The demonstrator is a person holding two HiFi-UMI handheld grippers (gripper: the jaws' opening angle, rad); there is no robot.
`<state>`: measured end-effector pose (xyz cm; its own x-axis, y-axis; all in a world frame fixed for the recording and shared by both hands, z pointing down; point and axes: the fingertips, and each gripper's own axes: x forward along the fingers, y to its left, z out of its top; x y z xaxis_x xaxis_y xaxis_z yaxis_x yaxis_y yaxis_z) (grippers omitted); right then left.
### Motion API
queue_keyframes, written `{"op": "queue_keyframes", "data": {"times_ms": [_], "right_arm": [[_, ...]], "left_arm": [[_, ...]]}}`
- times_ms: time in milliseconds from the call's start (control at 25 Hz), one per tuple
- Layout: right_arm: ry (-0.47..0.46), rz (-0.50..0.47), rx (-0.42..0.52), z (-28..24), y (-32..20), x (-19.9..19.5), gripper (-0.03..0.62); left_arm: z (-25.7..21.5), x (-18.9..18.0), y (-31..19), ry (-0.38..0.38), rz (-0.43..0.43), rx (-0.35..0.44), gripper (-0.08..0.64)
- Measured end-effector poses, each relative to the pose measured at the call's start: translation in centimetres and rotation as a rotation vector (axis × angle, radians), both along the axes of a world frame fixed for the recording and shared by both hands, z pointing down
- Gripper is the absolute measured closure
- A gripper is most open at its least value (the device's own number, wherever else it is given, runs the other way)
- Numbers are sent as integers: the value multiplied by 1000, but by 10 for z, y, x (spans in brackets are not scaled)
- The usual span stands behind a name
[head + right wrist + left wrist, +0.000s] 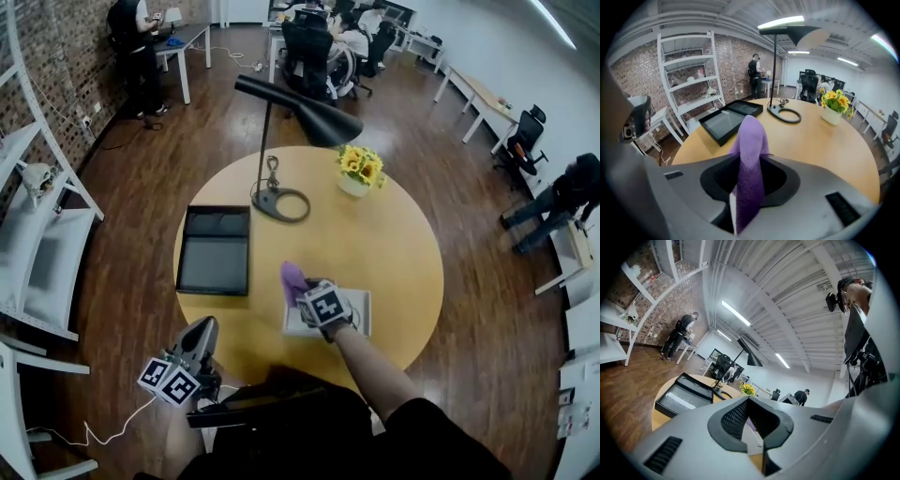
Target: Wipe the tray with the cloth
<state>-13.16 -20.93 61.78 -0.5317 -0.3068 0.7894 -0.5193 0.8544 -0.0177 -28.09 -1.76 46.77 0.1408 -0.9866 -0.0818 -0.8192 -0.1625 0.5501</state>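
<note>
Tray (pixel 214 250): black, just left of lamp (pixel 279 202) | cloth (pixel 292 279): purple, nearer than lamp, clamped in right gripper (pixel 302 292) | left gripper (pixel 203 328): jaws together, empty | advised: carry cloth leftward past lamp, press flat, sweep inside rim

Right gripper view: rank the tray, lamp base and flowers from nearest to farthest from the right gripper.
1. Tray: ahead and to the left, nearest the right gripper, which holds the cloth.
2. Lamp base: beyond the tray's far end, near the centre.
3. Flowers: farthest, off to the right.
</note>
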Motion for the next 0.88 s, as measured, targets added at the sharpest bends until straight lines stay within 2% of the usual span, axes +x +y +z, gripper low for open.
{"op": "queue_keyframes", "data": {"times_ms": [200,360,480,720,880], "right_arm": [[-5,8,57,10,-6,-5,489],[-31,35,52,7,-9,11,488],[-29,91,49,6,-17,43,488],[60,251,-3,20,-39,130,488],[80,238,4,7,-39,143,488]], "left_arm": [[1,-9,-5,-5,-5,-1,560],[6,-1,-17,-14,32,-13,560],[5,10,-31,-18,73,-13,560],[6,39,-49,-15,154,-19,560],[6,54,-52,-16,179,-22,560]]}}
